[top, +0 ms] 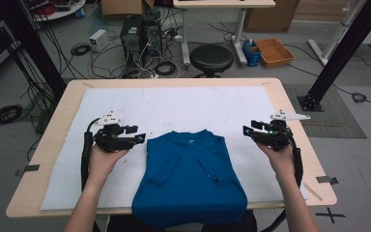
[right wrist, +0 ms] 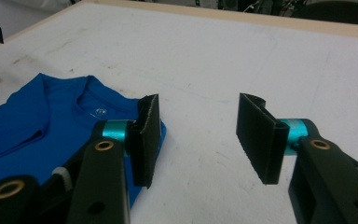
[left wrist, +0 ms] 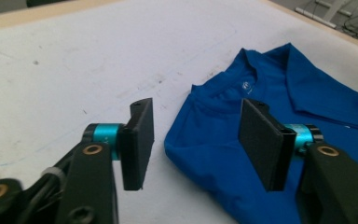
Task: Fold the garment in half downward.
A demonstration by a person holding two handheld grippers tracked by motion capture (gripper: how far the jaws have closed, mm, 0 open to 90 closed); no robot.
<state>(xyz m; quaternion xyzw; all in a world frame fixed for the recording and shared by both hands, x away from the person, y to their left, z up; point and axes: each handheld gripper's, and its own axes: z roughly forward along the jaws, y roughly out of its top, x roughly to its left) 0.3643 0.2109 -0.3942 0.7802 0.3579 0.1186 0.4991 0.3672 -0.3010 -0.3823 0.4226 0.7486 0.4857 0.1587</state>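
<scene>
While the blue cotton T-shirt (top: pixel 189 176) lies at the lower centre of my high view, its hem hanging over the near edge of the white-covered surface (top: pixel 174 104), I judge both side folds done, sleeves tucked in. Flanking its shoulders, my left hand-held gripper (top: pixel 140 138) and right hand-held gripper (top: pixel 247 131) stand parted, holding nothing. Folding it lengthwise toward the collar remains.

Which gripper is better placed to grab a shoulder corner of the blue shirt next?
Left, probably. The left gripper sits close beside the blue shirt, its open jaws already near the corner. The right gripper hangs open over bare mat.
</scene>
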